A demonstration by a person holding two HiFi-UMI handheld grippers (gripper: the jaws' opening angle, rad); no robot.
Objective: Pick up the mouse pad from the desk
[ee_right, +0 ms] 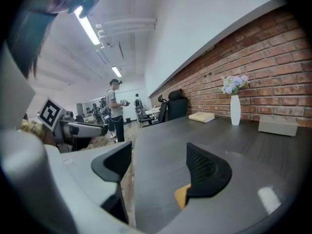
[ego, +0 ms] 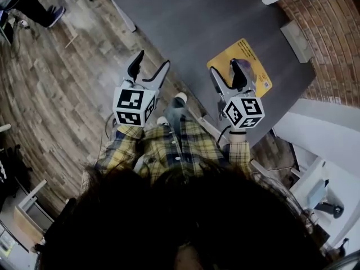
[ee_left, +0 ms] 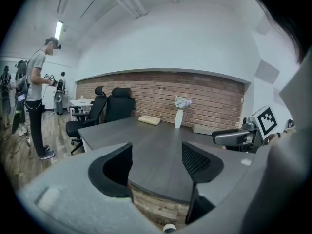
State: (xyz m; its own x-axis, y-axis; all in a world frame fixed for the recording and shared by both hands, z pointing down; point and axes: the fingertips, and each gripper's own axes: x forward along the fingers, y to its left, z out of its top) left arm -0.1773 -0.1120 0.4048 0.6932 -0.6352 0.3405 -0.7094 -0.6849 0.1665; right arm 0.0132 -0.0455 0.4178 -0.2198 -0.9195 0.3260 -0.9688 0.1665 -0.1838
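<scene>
Mouse pad (ego: 243, 48): lay flat on counter (ego: 185, 21).
Right hand-held gripper (ego: 226, 75): stood wide, empty, over mouse pad.
Left hand-held gripper (ego: 153, 62): stood wide, empty, left of mouse pad.
Risk: jaws could have skidded over the thin pad.

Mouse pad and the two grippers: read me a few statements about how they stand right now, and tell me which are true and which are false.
1. The mouse pad lies flat on the desk, near its edge. True.
2. The right gripper is shut on the mouse pad. False: its fingers stand apart with nothing pressed between them, and the pad lies on the desk.
3. The left gripper is open and empty. True.
4. The vase lies tipped over on the desk. False: it stands upright by the brick wall.
</scene>
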